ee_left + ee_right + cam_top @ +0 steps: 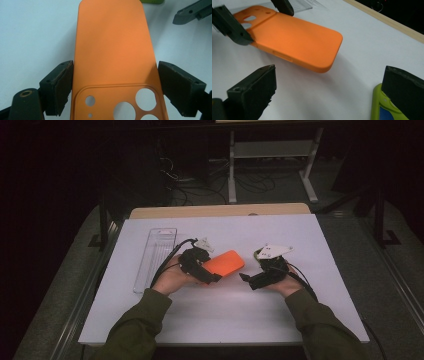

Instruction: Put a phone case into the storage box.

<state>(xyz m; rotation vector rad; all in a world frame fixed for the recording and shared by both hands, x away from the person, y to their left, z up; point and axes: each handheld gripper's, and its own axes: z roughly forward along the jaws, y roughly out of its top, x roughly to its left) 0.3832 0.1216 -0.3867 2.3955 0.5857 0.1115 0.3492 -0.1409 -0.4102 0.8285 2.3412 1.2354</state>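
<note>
An orange phone case [227,261] with camera cut-outs is held a little above the white table top, casting a shadow under it in the right gripper view. My left gripper [212,270] is shut on the orange phone case [112,45], its pads pressed to the two long edges near the cut-outs. My right gripper [250,267] stands open just to the right of the case, its jaws wide apart and pointing at the case's rounded end [294,40]. A green phone-like object [382,105] lies under its right jaw.
A clear plastic tray [155,255] lies along the left of the white sheet. A wooden strip [220,211] marks the table's far edge. Beyond it are a dark floor, cables and a white frame [270,150].
</note>
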